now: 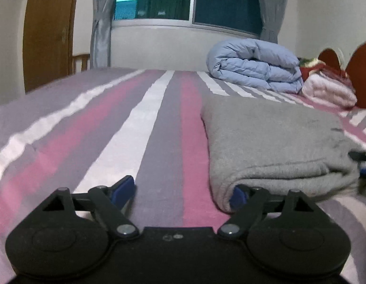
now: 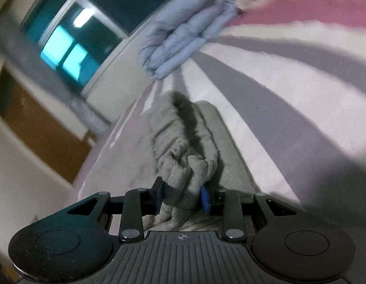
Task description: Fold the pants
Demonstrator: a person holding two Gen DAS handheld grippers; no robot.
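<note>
The grey pants [image 1: 277, 142] lie folded in a thick stack on the striped bed [image 1: 112, 123], right of centre in the left wrist view. My left gripper [image 1: 183, 189] is open and low over the sheet; its right fingertip [image 1: 238, 194] touches the stack's near-left corner. In the right wrist view, tilted and blurred, my right gripper [image 2: 181, 197] is shut on a bunched edge of the pants [image 2: 183, 146], which run away from it in folds. The right gripper also shows at the right edge of the left wrist view [image 1: 362, 165].
A rolled light-blue duvet [image 1: 253, 66] [image 2: 183, 30] and a pink blanket [image 1: 329, 90] lie at the bed's far end by a red headboard [image 1: 360, 71]. A window with grey curtains [image 1: 102, 23] and a wooden door [image 1: 48, 30] stand behind.
</note>
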